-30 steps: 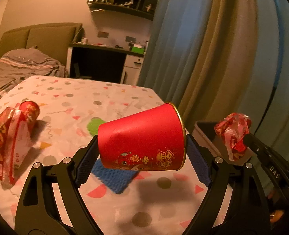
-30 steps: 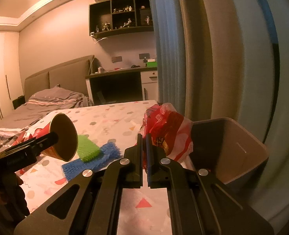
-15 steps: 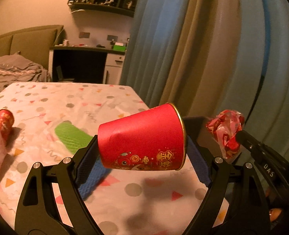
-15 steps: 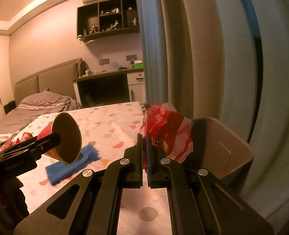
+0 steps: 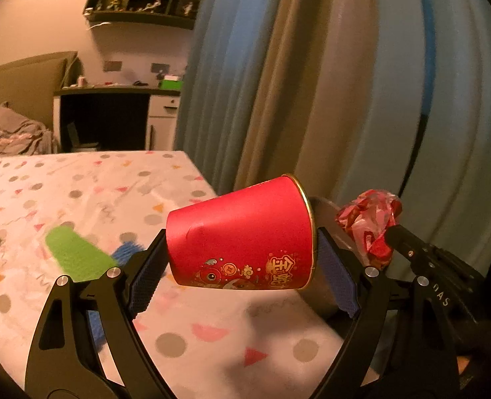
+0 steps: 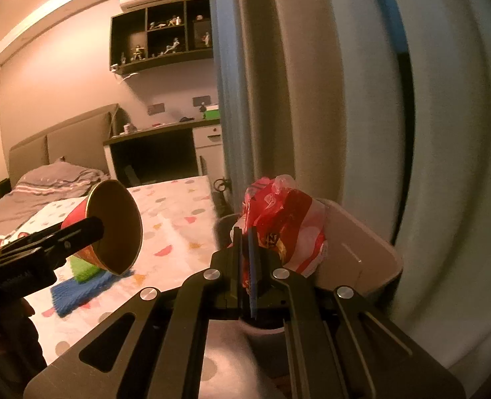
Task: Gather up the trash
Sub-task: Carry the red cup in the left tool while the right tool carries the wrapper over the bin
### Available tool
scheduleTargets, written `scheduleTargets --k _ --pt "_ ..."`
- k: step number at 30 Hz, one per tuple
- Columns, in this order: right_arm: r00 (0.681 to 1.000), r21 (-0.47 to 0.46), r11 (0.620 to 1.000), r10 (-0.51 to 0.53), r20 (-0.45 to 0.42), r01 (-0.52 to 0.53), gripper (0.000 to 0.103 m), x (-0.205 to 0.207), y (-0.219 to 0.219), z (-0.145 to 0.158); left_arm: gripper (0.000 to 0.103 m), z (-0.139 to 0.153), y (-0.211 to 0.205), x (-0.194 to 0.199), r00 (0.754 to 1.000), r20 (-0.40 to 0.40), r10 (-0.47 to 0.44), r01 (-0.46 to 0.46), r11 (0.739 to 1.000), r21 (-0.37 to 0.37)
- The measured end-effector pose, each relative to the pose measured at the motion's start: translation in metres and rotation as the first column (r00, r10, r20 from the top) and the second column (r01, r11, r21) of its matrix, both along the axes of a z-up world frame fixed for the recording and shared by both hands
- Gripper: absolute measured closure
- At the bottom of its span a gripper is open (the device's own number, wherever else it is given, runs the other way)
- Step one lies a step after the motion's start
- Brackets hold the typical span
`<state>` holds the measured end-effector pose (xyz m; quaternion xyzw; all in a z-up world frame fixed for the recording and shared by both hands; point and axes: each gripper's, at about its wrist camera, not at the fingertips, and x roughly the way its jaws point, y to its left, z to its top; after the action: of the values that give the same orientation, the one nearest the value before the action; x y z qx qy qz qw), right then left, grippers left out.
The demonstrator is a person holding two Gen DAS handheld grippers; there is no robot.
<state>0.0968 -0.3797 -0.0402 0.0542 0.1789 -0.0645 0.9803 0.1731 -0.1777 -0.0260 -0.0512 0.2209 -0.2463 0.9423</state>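
Dim bedroom light falls on a surface (image 5: 89, 186) covered with a spotted, triangle-patterned cloth, with long curtains (image 5: 312, 83) hanging just past its far edge and a made bed and dark desk further back.

At the curtain-side corner stands a bin (image 6: 361, 242), tan and open-topped. How full it is cannot be told; the jaws and what they carry hide its inside.

The left gripper (image 5: 242, 262) has its jaws pinching a red paper cup (image 5: 242, 236) by its ends, base against one pad and gold-rimmed mouth against the other. The cup lies on its side in the air above the cloth, long axis across the jaws, mouth pointing toward the bin.

The right gripper (image 6: 245, 252) has its jaws pressed nearly together on a crumpled red-and-white wrapper (image 6: 282, 222), which sticks up and forward from the tips, right at the bin's opening. From the left view the wrapper (image 5: 371, 226) hangs just over the bin's rim.

So the bin lies ahead of and below the right gripper and off to the right of the cup; the right hand looks nearer, and I'd guess its wrapper drops first.

A green cloth (image 5: 76, 252) and a blue cloth (image 6: 79, 289) lie on the surface, overlapping.
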Motion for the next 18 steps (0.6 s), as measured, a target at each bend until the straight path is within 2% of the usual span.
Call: scheduleTargets --k 6,12,18 --pt "0.999 0.011 0.999 -0.048 0.002 0.048 0.099 0.006 -0.026 -0.002 0.019 0.001 -0.036 0.013 0.998 0.002 -0.068 0.068 0.998 -0.008" --pt "0.997 0.031 0.997 -0.069 -0.02 0.069 0.099 0.017 -0.044 -0.009 0.019 -0.009 -0.075 0.032 0.991 -0.009 -0.134 0.134 0.991 -0.001" --pt "0.997 0.046 0.997 -0.065 -0.05 0.067 0.099 0.027 -0.053 -0.018 0.019 -0.025 -0.101 0.055 0.983 -0.062 -0.174 0.175 0.985 0.006"
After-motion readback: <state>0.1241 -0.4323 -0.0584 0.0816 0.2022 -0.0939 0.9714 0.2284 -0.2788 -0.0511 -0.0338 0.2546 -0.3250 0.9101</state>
